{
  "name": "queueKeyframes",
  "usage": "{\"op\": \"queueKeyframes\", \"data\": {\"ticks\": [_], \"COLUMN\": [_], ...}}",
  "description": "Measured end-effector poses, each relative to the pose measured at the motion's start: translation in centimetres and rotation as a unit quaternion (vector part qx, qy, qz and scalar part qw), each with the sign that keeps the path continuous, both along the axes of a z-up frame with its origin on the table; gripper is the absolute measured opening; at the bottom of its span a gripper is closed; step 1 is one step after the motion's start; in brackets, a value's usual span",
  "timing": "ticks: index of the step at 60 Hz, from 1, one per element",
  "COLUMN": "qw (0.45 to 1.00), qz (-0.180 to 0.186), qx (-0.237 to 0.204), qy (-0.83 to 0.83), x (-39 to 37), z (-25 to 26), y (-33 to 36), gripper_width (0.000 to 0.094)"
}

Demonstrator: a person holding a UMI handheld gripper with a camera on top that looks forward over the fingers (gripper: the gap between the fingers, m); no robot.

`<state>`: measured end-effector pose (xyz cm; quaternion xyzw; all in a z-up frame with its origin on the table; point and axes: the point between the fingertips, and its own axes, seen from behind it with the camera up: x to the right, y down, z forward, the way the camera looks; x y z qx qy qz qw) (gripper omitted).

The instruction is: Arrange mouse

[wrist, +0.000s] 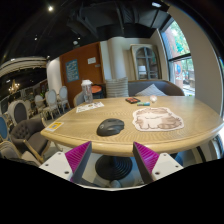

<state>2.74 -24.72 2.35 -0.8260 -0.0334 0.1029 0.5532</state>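
A dark mouse (pixel 110 127) lies on a round wooden table (pixel 70 132), left of a pale mouse mat with a cartoon print (pixel 158 119). My gripper (pixel 112 160) is open and empty, held back from the table's near edge. Its pink fingers (pixel 77 156) stand wide apart below the table top, and the mouse lies well beyond them, roughly in line with the gap.
The table's dark round base (pixel 112 165) shows between the fingers below the edge. A cup (pixel 87 92), papers (pixel 88 106) and small items (pixel 132 100) sit at the table's far side. Chairs (pixel 20 110) stand to the left. A window (pixel 180 55) is at the right.
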Motion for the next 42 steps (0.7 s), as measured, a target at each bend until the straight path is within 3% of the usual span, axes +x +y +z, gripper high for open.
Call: {"op": "queueKeyframes", "data": {"ticks": [8,35,38,41,42], "qw": [0.999,0.998,0.997,0.996,0.996], "qz": [0.034,-0.007,-0.010,-0.018,-0.019], "qx": [-0.013,-0.062,-0.065,-0.069,-0.066], "qy": [0.006,-0.032,-0.033,-0.048,-0.048], "x": [-4.0,-6.8,-7.3,-7.5,-7.6], "z": [-0.9,-3.3,-3.5,-3.9,-3.8], "y": [3.6,17.5,18.6,19.3,19.5], "gripper_width": [0.0858,0.0847,0.0795,0.0588,0.0584]}}
